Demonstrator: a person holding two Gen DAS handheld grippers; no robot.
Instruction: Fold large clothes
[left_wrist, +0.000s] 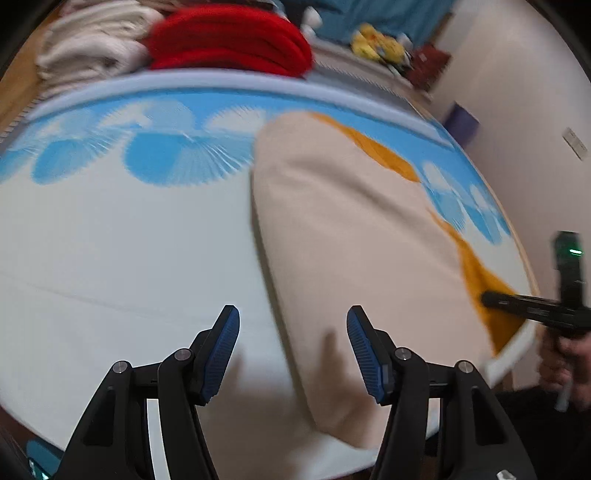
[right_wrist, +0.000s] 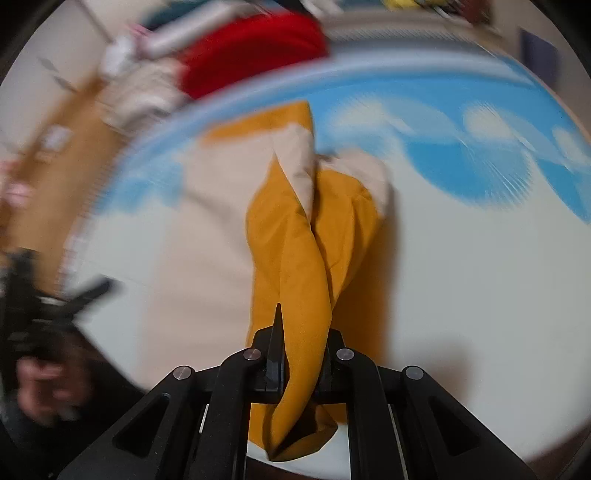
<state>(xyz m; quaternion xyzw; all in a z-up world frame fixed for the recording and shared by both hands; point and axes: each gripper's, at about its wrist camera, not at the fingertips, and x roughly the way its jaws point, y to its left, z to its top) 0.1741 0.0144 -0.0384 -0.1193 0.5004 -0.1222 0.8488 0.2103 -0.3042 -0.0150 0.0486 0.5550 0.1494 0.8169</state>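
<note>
Cream-and-mustard garment lies on the bed, its mustard edge pinched by the right hand-held gripper; left hand-held gripper spread, empty.

A home bedroom: a bed under a white sheet printed with blue fans, folded red knitwear and cream towels stacked behind.

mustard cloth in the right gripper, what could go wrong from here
1. The right gripper pinches only a twisted bunch of the mustard cloth, so a pull may drag the fold askew.
2. The left gripper is open over the cream cloth, holding nothing, so that side could slide on the bed.
</note>
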